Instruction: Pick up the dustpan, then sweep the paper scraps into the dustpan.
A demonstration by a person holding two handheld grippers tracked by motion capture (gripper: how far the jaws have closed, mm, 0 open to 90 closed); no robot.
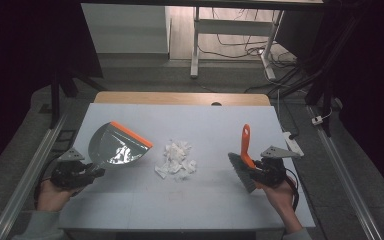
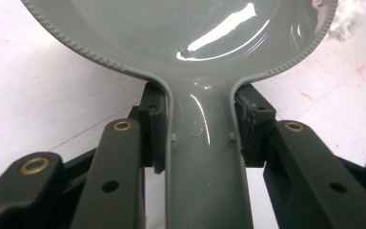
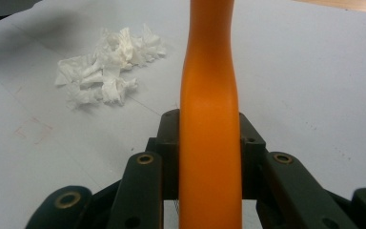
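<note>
Paper scraps (image 1: pixel 176 159) lay in a loose white heap near the middle of the table (image 1: pixel 190 205), between the two tools and touching neither. Judged by their crumpled, torn look, they would be very light and soft, likely to scatter or drift at a quick stroke rather than slide as one mass, so they seemed better swept gently than picked at with jaws.

Left of the heap, the left gripper (image 1: pixel 91 172) was clenched on the grey handle of the dustpan (image 1: pixel 115 145). In the left gripper view the jaws pressed against both sides of the dustpan's handle just behind the pan's ribbed rim. The pan was glossy, stiff plastic and probably slippery, so the narrow handle was the sensible place to hold it. Its orange lip faced away from the person, toward the far right, tilted up and not yet laid flat beside the scraps.

Right of the heap, the right gripper (image 1: pixel 254 175) grasped the brush (image 1: pixel 243 162) low on its orange handle, which stood up between the jaws in the right gripper view. The grey bristles hung on the side toward the heap, well apart from it. The handle looked rigid and smooth, the bristles springy; a hold close to the head should give firmer control of a sweep.
</note>
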